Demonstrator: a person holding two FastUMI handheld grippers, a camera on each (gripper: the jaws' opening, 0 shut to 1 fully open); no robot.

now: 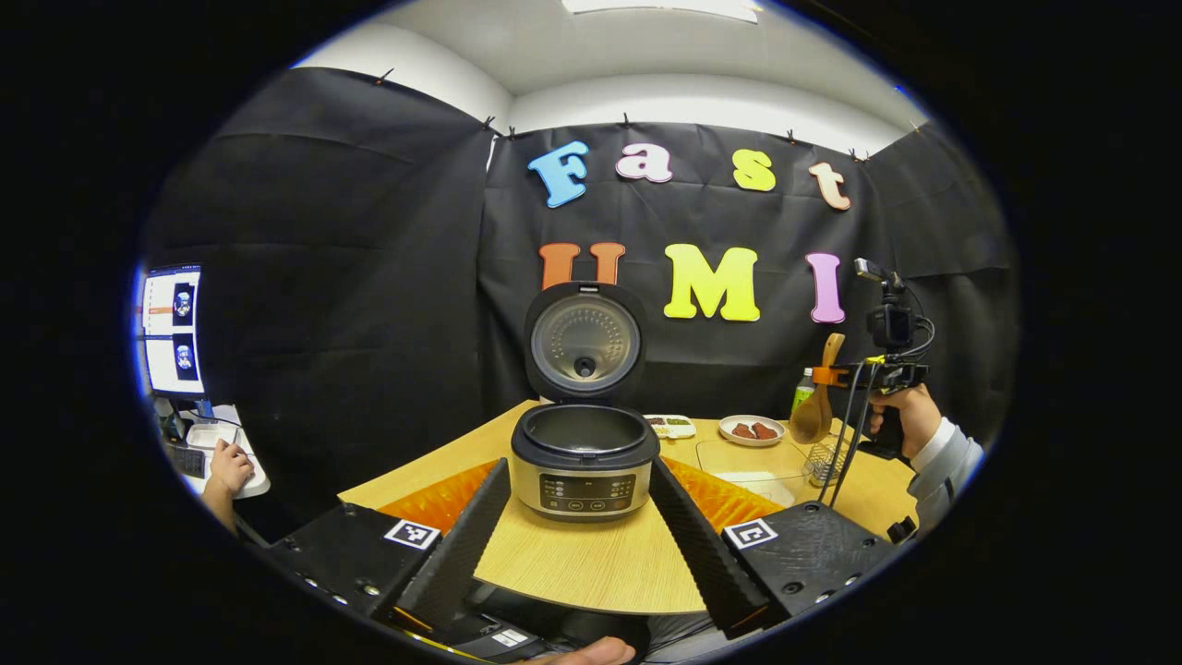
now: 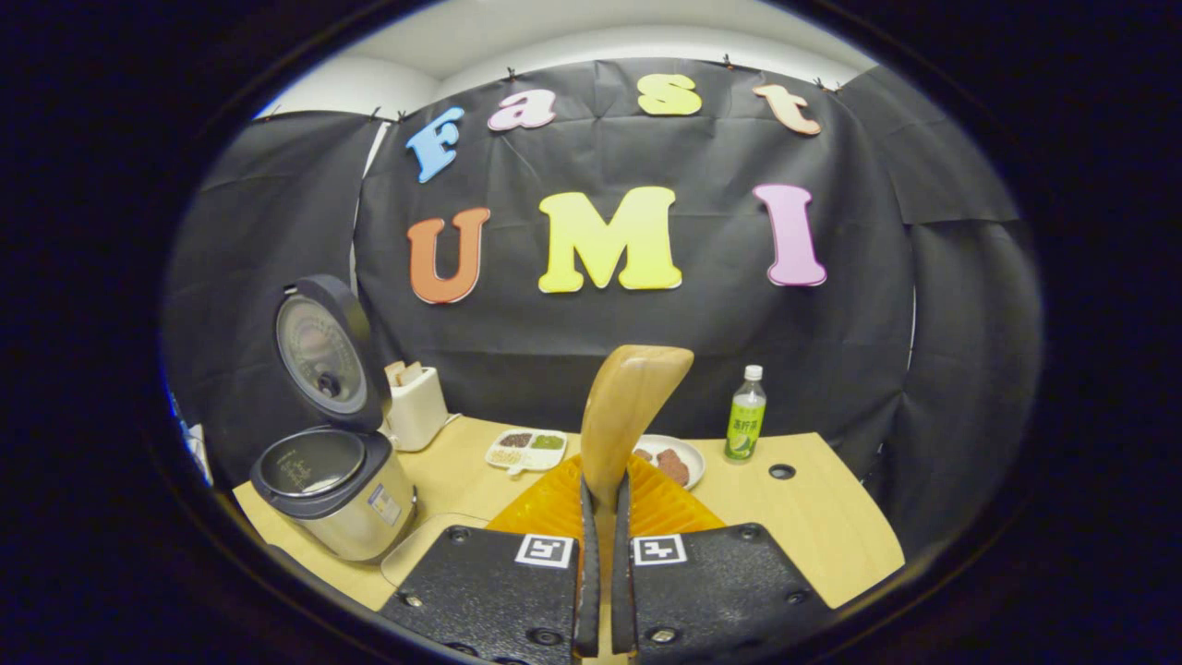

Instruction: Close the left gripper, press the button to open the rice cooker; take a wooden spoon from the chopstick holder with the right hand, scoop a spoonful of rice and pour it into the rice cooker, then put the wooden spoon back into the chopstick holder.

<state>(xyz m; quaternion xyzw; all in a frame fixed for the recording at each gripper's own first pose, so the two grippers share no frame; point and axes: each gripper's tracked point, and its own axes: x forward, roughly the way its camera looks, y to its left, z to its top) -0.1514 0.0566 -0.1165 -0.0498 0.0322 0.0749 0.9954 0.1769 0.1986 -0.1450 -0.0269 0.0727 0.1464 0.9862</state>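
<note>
The rice cooker (image 1: 582, 466) stands in the middle of the wooden table with its lid (image 1: 584, 342) raised upright and the pot's inside dark. My left gripper (image 1: 580, 473) is open just in front of it, one finger on each side of its front panel. Farther right, my right gripper (image 1: 845, 377) holds the wooden spoon (image 1: 816, 411), bowl down, above the wire chopstick holder (image 1: 825, 459). In the right gripper view my right gripper (image 2: 600, 494) is shut on the spoon's handle (image 2: 628, 406), which rises between the fingers. The cooker (image 2: 332, 485) sits far left there.
A clear shallow container (image 1: 748, 459) lies right of the cooker. Behind are a sectioned dish (image 2: 526, 448), a plate of brown food (image 2: 679, 464), a green bottle (image 2: 746, 416) and a white toaster (image 2: 416, 404). A person's hand (image 1: 226, 466) and monitors (image 1: 173, 328) are at far left.
</note>
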